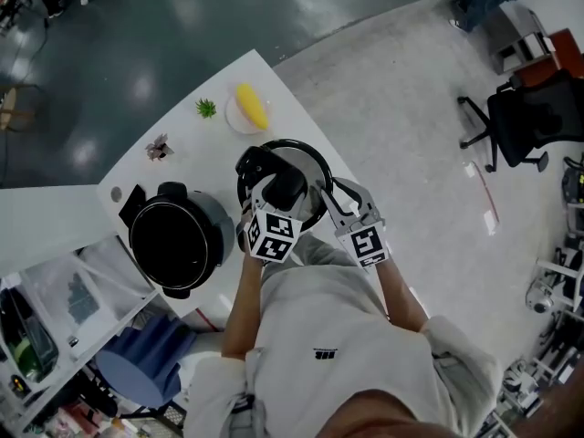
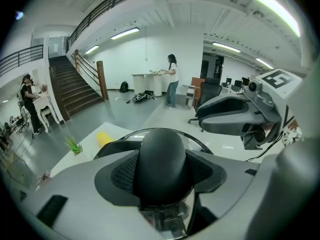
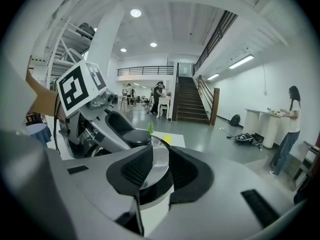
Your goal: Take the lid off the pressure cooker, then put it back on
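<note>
The pressure cooker's round steel lid (image 1: 307,164) hangs over the white table (image 1: 205,76), to the right of the open black pot (image 1: 217,235). My left gripper (image 1: 274,188) is shut on the lid's black knob (image 2: 162,156), its pads (image 2: 122,174) pressing on both sides. My right gripper (image 1: 330,199) is at the lid's right edge. In the right gripper view the lid's rim (image 3: 156,164) sits in the narrow gap between the jaws of the right gripper (image 3: 155,173), which grip it. The left gripper (image 3: 100,119) shows there too, over the lid.
A yellow object on a white plate (image 1: 250,108), a small green plant (image 1: 206,109) and a small ornament (image 1: 159,148) stand at the table's far side. A black office chair (image 1: 534,121) stands on the floor at right. Shelving (image 1: 55,318) and a blue stool (image 1: 137,363) crowd the lower left.
</note>
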Demonstrator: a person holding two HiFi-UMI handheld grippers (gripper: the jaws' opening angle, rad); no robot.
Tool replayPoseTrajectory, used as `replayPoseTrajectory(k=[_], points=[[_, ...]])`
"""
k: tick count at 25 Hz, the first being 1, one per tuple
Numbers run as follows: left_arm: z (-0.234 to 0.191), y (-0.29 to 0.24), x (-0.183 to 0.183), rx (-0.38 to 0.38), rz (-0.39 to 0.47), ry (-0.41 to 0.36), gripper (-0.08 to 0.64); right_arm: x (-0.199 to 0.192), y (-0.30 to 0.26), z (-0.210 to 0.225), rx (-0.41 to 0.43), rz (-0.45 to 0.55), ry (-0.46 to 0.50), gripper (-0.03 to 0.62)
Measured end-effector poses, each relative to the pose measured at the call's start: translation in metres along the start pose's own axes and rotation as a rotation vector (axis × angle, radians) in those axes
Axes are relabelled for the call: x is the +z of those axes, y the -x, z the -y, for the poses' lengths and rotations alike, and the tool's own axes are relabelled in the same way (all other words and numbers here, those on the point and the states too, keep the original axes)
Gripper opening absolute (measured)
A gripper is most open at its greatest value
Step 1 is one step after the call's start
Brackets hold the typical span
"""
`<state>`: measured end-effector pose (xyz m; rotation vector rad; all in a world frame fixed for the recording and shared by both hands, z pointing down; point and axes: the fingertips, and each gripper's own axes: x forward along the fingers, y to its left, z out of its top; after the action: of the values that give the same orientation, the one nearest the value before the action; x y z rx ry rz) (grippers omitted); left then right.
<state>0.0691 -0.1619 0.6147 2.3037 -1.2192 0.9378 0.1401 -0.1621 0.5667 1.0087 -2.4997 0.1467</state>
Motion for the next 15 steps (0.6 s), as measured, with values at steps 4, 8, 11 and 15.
replayPoseTrajectory(k=[4, 8, 11, 15], points=[[0.001, -0.019, -0.023, 0.028, -0.01, 0.031, 0.287, -0.023, -0.007, 0.0, 0.005, -0.007, 0.033, 0.101], [0.0, -0.034, -0.042, 0.048, -0.022, 0.046, 0.287, -0.043, -0.012, -0.002, 0.006, -0.038, 0.013, 0.103], [-0.001, -0.045, -0.055, 0.056, -0.03, 0.044, 0.287, -0.057, -0.018, -0.005, 0.012, -0.058, 0.01, 0.103], [-0.003, -0.059, -0.07, 0.054, -0.044, 0.041, 0.287, -0.072, -0.026, -0.01, 0.015, -0.084, 0.004, 0.104]])
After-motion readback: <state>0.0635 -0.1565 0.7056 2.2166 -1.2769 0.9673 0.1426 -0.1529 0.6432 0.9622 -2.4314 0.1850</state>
